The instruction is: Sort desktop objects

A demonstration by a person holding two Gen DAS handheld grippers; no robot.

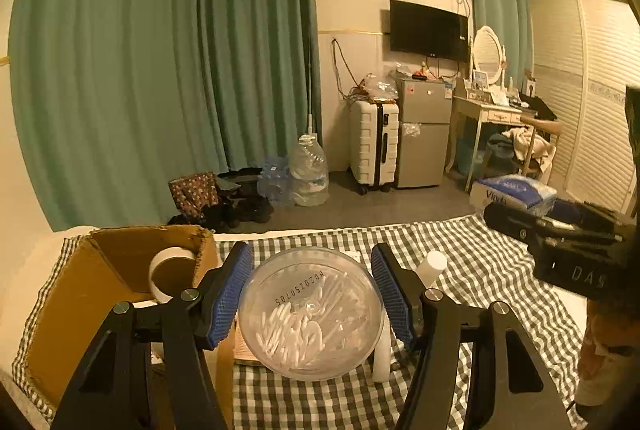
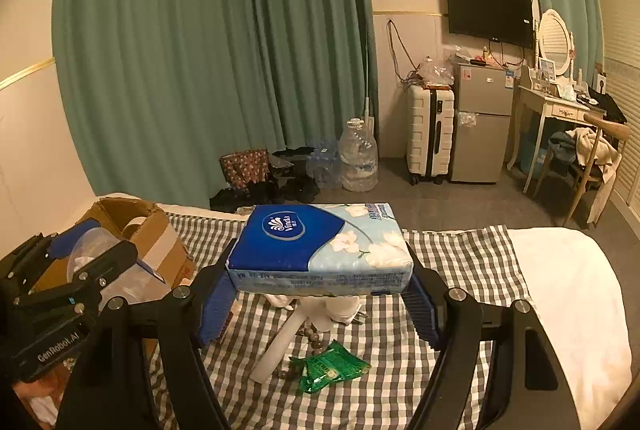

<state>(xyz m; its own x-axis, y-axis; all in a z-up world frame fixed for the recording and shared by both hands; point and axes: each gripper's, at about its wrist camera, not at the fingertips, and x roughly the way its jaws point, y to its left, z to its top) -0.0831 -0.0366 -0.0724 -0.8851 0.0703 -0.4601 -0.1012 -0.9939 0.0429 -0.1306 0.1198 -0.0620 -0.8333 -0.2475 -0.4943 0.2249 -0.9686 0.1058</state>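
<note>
My left gripper (image 1: 312, 294) is shut on a clear round box of cotton swabs (image 1: 310, 314), held above the checked cloth (image 1: 480, 262); its blue pads press the box on both sides. My right gripper (image 2: 320, 294) is shut on a blue and white tissue pack (image 2: 320, 246), lifted off the cloth (image 2: 460, 262). An open cardboard box (image 1: 100, 270) stands at the left with a roll of tape (image 1: 170, 272) inside. In the right wrist view the left gripper with its swab box (image 2: 92, 262) hangs in front of the cardboard box (image 2: 132, 226).
On the cloth under the tissue pack lie a white tube (image 2: 280, 346), a green sachet (image 2: 332, 370), some beads (image 2: 314, 338) and a white bundle (image 2: 340, 308). The white tube (image 1: 430, 266) also shows behind the left gripper. A white bedsheet (image 2: 568, 290) lies at the right.
</note>
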